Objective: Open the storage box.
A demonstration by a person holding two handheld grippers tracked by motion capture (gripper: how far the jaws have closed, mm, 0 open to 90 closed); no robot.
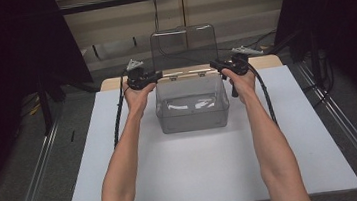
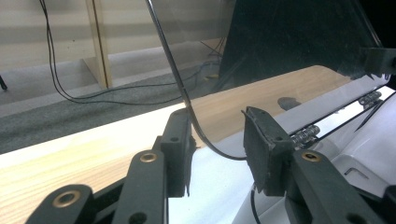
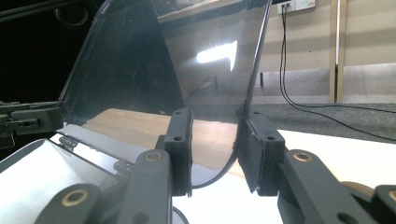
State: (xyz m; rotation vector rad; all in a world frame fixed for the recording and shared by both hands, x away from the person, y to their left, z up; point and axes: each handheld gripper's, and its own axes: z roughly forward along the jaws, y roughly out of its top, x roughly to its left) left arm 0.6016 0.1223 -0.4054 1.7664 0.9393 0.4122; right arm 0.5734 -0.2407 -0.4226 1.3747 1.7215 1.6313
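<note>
the clear box (image 1: 192,110) sits mid-table, its stiff, slick lid (image 1: 184,47) upright. left hand-held gripper (image 1: 157,75) and right hand-held gripper (image 1: 214,65) stand open astride the lid's side edges (best held near the lower corners).

Box (image 1: 192,110) mid-table (image 1: 200,178), lid (image 1: 184,47) upright behind, tongs at either side.

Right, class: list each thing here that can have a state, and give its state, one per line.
Lid: open, standing upright on its hinges.
Box: open, nothing seen inside.
Left tongs: open, the lid's corner edge between the jaws.
Right tongs: open, the lid's edge against one jaw.
</note>
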